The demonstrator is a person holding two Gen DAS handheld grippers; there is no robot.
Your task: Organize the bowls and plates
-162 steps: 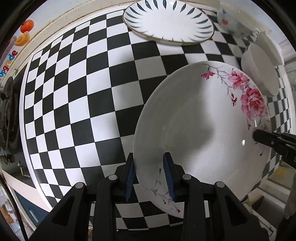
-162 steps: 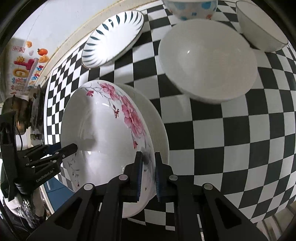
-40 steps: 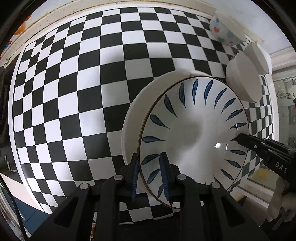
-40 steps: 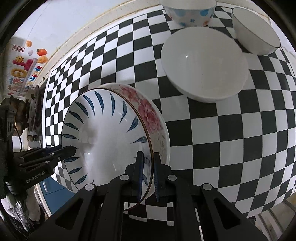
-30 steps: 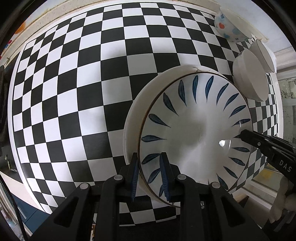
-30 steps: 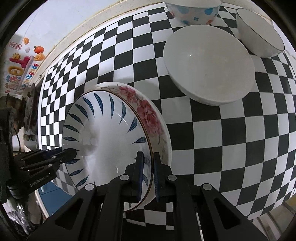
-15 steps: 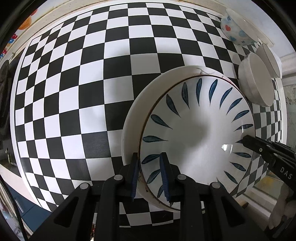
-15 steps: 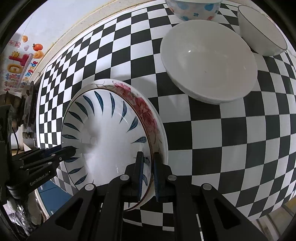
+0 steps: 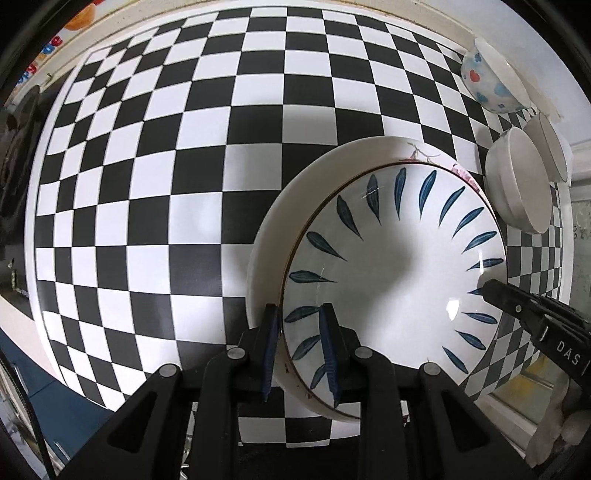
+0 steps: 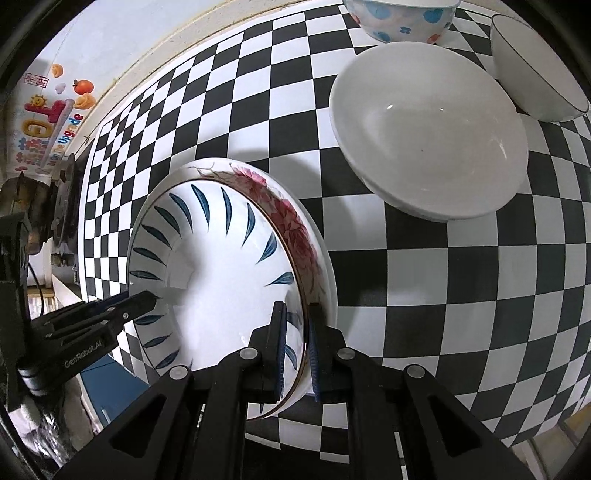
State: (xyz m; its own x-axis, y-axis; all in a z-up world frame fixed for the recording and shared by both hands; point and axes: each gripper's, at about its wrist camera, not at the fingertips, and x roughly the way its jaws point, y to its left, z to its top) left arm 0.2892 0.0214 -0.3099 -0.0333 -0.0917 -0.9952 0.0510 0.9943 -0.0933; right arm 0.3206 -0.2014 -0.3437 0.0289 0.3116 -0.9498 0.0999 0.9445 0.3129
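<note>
A white plate with blue leaf marks (image 9: 399,266) lies nested in the pink-flowered plate (image 9: 273,221) on the checkered counter. My left gripper (image 9: 299,350) is shut on the near rim of the blue-leaf plate. My right gripper (image 10: 295,350) is shut on the opposite rim of the same plate (image 10: 221,266); the flowered plate's rim (image 10: 291,221) shows just beyond it. Each gripper's fingers show in the other view, at the plate's far edge.
A large white bowl (image 10: 428,125), a blue-and-red spotted bowl (image 10: 402,18) and a dark-rimmed white bowl (image 10: 535,66) stand at the right back. In the left wrist view they sit at the right edge (image 9: 517,184). A stove (image 10: 62,199) is at the left. The counter edge runs close below.
Over five seconds the blue-leaf plate came from the back of the counter onto the flowered plate. In the last second it sank lower into the flowered plate; both grippers stayed shut on it.
</note>
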